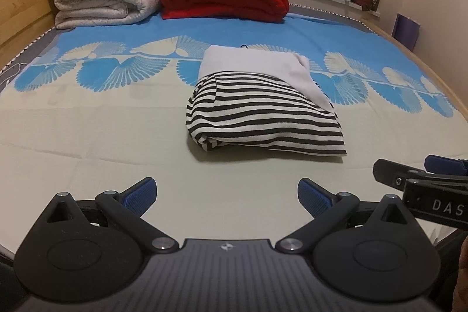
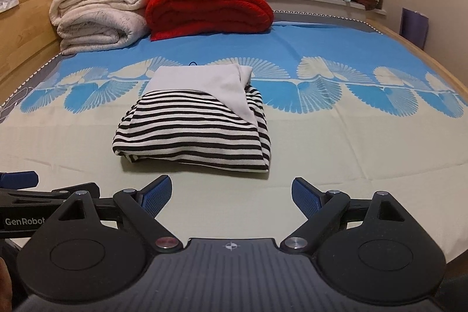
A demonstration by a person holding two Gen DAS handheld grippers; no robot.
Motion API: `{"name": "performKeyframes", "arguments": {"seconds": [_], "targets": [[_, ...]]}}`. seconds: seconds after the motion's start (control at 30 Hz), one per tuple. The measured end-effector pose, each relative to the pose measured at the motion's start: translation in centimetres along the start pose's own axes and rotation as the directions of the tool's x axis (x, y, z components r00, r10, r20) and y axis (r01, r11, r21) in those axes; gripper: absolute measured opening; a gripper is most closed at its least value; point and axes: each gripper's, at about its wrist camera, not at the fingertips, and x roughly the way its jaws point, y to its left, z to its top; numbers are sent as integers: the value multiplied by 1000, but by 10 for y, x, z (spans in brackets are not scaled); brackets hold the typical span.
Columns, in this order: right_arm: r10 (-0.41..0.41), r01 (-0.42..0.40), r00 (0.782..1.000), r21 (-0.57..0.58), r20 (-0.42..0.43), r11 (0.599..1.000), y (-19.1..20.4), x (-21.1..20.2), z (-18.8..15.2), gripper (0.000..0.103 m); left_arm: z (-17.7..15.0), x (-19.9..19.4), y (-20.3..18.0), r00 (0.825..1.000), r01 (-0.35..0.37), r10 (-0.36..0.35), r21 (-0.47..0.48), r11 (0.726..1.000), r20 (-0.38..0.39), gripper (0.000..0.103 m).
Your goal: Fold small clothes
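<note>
Fingers (image 1: 140,192) of the left gripper (image 1: 226,193) and right gripper (image 2: 231,195) are spread and empty, hovering side by side over the bed (image 2: 351,142), short of the folded striped garment (image 2: 193,133), which lies mid-mattress, apparently finished.

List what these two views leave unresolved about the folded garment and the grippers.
- Garment: its type and underside, both views; the folds hide them.
- Dark loop behind it: too small to identify.
- Right gripper in the left view: cut by the frame edge.
- Left gripper in the right view: cut likewise.
</note>
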Motion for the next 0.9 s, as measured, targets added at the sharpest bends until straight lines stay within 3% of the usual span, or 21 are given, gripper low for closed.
{"name": "performKeyframes", "arguments": {"seconds": [0.9], "targets": [[1,-1,1000,-12,-11,1000,6,4,0,90,1,6,1,1000,16,-16,2,1000,-13,102]]}}
